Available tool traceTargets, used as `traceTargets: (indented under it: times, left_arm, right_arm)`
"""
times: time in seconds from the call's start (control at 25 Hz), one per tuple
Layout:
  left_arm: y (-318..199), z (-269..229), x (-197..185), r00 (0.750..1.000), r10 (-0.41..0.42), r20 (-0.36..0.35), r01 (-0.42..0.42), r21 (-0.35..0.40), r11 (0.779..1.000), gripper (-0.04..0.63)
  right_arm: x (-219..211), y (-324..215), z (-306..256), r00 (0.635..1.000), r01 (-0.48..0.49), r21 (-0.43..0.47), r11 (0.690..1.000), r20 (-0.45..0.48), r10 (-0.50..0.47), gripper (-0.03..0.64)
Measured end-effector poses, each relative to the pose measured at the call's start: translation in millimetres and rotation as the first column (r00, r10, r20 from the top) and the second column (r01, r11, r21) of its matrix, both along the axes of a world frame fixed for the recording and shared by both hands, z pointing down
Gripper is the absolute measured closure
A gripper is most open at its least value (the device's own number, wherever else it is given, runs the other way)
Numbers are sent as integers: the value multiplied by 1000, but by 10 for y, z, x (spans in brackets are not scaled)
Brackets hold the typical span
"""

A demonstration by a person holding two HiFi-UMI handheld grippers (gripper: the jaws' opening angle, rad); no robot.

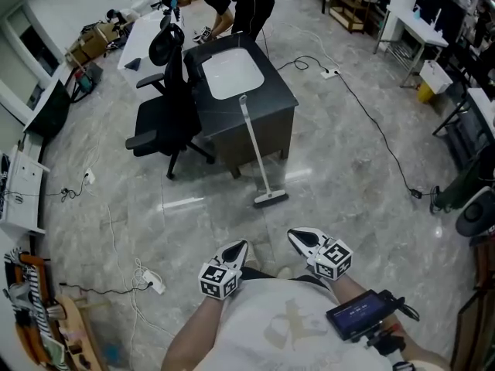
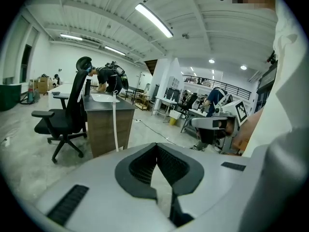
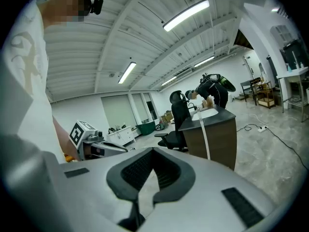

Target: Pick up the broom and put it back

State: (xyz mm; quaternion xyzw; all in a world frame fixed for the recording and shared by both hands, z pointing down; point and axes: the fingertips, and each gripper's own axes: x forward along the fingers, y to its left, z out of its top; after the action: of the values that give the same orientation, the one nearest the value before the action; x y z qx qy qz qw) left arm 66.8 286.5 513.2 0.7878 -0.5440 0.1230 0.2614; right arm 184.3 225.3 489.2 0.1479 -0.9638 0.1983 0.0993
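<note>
A white broom point(image 1: 255, 149) leans upright against the front of a dark desk point(image 1: 274, 126), its head on the floor point(image 1: 271, 199). It also shows far off in the left gripper view as the broom point(image 2: 115, 122) and in the right gripper view as the broom point(image 3: 204, 139). My left gripper point(image 1: 241, 246) and right gripper point(image 1: 294, 236) are held close to my body, well short of the broom. Both are shut with nothing between the jaws, as the left gripper point(image 2: 157, 146) and the right gripper point(image 3: 153, 152) show in their own views.
A black office chair point(image 1: 166, 114) stands left of the desk. A person point(image 1: 232, 6) bends over behind it. A white board point(image 1: 232, 72) lies on the desk top. Cables and a power strip point(image 1: 155, 284) trail over the grey floor at left, and another cable point(image 1: 379, 130) at right.
</note>
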Motion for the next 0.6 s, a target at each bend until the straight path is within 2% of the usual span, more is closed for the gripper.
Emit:
traceTargets:
  times: [0.28,0.6]
  left_arm:
    - [-188,16,-150,1000,26,-13,-26,5,1000,583]
    - [-529,45,-541,997,76,-24,-76,4,997,583]
  right_arm:
    - [-164,-191,24,1000,-27,-2,1000,-11,27,600]
    - [-519,-464,-2,997,-68,19,998,-24,68,600]
